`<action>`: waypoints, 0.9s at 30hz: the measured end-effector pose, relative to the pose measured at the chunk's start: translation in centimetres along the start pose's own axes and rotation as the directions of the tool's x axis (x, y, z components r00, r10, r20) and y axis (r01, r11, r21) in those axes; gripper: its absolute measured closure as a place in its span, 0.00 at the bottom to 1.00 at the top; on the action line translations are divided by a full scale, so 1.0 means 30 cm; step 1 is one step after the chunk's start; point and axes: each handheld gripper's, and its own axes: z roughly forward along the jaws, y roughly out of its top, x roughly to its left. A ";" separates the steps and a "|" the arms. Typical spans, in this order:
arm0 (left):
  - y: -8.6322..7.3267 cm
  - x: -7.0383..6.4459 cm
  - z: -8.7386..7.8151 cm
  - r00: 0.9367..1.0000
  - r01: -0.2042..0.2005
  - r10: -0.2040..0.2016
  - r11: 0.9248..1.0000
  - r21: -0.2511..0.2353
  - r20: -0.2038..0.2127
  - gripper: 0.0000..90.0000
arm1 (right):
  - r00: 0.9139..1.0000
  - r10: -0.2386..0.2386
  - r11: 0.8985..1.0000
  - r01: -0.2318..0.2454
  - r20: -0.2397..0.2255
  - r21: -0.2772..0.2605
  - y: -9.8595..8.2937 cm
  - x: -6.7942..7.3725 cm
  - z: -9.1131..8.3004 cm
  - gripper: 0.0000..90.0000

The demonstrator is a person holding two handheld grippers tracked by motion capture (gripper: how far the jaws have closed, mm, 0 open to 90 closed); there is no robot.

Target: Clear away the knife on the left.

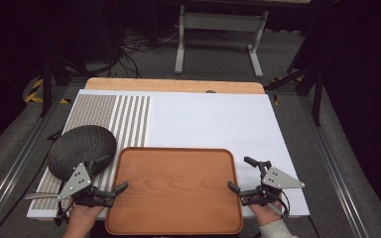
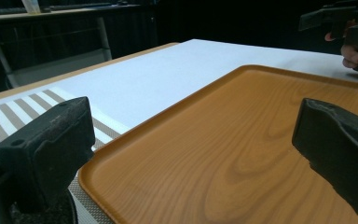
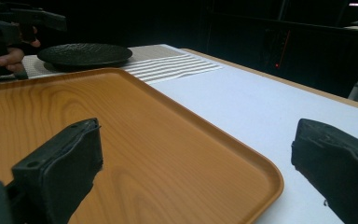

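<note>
Table (image 1: pixel 213 116): white top, striped mat (image 1: pixel 124 119) at left.
Tray (image 1: pixel 176 188): orange wood-grain, at near edge, between the tongs.
Plate (image 1: pixel 82 146): dark, on mat, left of tray.
Left tongs (image 1: pixel 110 176): jaws apart, straddling tray's left rim.
Right tongs (image 1: pixel 241 173): jaws apart, straddling right rim.

a wooden tray (image 1: pixel 173 188) lies beside a dark plate (image 1: pixel 82 146) on a striped mat (image 1: pixel 129 119).
</note>
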 end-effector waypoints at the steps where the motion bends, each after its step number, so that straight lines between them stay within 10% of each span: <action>1: 0.000 0.000 0.000 1.000 0.000 0.000 1.000 0.000 0.000 0.00 | 1.000 0.001 1.000 -0.001 0.001 0.001 0.001 0.001 0.000 0.03; 11: 0.018 0.006 -0.013 0.999 0.025 -0.025 1.000 -0.008 0.024 0.03 | 1.000 0.000 1.000 0.000 -0.007 0.001 0.004 0.003 0.003 0.03; 15: 0.025 0.016 -0.019 0.990 0.119 -0.113 0.991 -0.066 0.088 0.00 | 1.000 0.003 1.000 -0.003 -0.013 0.004 0.005 0.001 0.001 0.06; 27: 0.059 0.018 -0.040 0.997 0.022 -0.023 0.999 0.026 0.073 0.02 | 1.000 0.001 1.000 -0.001 -0.016 0.003 0.007 0.000 0.001 0.05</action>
